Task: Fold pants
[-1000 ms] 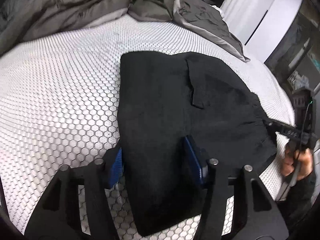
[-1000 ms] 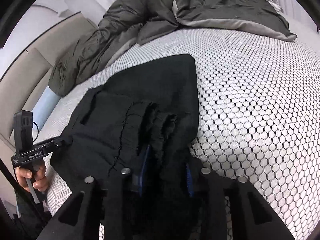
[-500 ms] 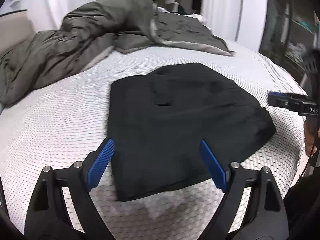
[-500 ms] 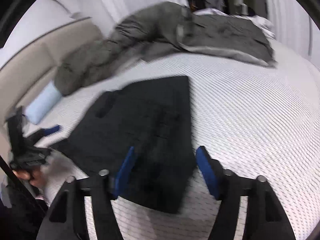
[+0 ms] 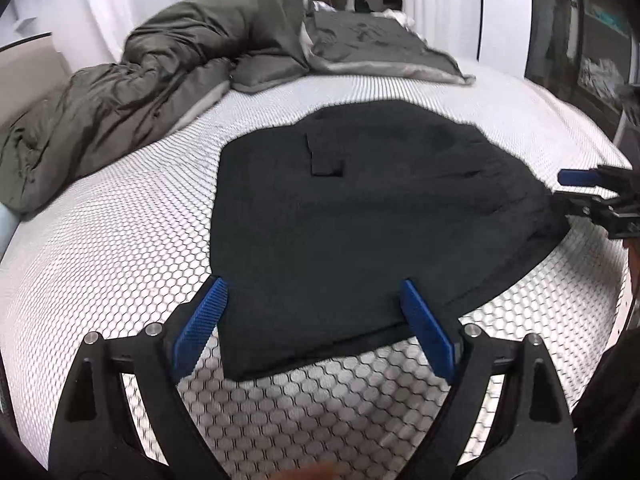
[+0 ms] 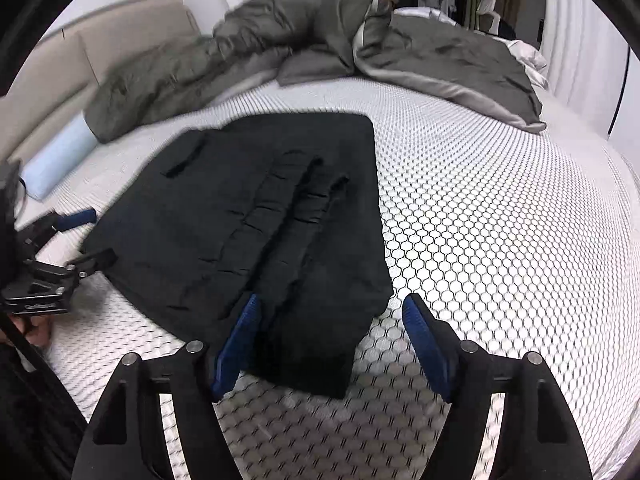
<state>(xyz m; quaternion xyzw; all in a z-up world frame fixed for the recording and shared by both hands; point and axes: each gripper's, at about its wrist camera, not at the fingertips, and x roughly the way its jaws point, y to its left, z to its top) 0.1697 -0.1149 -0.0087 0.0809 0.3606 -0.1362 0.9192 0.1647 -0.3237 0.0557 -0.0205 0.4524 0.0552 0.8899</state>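
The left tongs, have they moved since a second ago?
Yes. The left tongs have backed off the black pants toward the near edge of the bed, their jaws just opening and now clear of the cloth.

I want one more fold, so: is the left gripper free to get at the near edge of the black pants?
Probably yes. The left gripper hangs open, its jaws having just widened, right over the near edge of the black pants on the mattress, with nothing between them.

Your left gripper (image 5: 312, 320) had just been opening, nothing between its blue pads (image 5: 200, 322), above the folded black pants (image 5: 360, 220) on the bed (image 5: 100, 260).
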